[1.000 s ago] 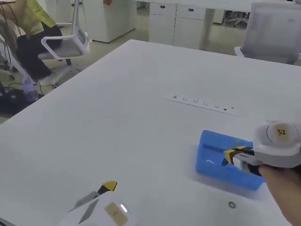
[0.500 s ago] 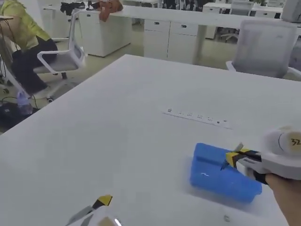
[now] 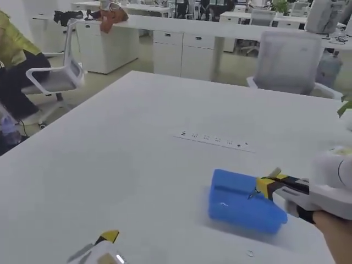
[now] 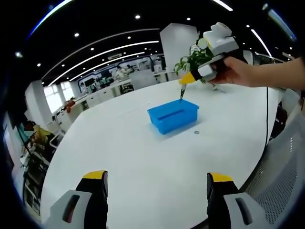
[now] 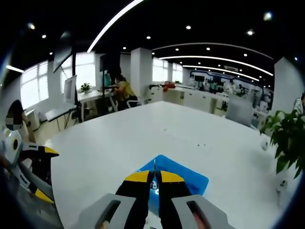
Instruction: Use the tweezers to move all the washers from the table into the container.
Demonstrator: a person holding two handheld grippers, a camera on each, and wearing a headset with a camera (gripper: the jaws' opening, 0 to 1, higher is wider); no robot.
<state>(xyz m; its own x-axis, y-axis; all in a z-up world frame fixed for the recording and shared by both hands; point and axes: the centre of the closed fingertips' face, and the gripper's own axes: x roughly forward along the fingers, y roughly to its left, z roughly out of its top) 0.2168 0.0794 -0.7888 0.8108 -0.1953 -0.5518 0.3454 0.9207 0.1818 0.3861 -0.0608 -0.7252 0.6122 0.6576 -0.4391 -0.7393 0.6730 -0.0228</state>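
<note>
A blue container (image 3: 236, 206) stands on the white table (image 3: 137, 159), near its right side. My right gripper (image 3: 268, 186) is shut on thin metal tweezers (image 3: 256, 192), whose tips hang over the container's open top. Whether the tips hold a washer is too small to tell. One small washer (image 3: 251, 253) lies on the table just in front of the container. In the left gripper view the container (image 4: 172, 114), the washer (image 4: 196, 133) and the tweezers (image 4: 181, 93) all lie ahead. My left gripper (image 4: 156, 179) is open and holds nothing. It is low at the near left (image 3: 104, 239).
A row of sockets (image 3: 212, 140) is set flush into the table beyond the container. A grey office chair (image 3: 286, 60) stands at the far edge. A person sits on another chair (image 3: 55, 77) at the left. A potted plant (image 5: 286, 143) stands to the right.
The head camera has tilted up, so everything sits lower in the picture. The right gripper still holds the tweezers over the blue container. The left gripper stays low.
</note>
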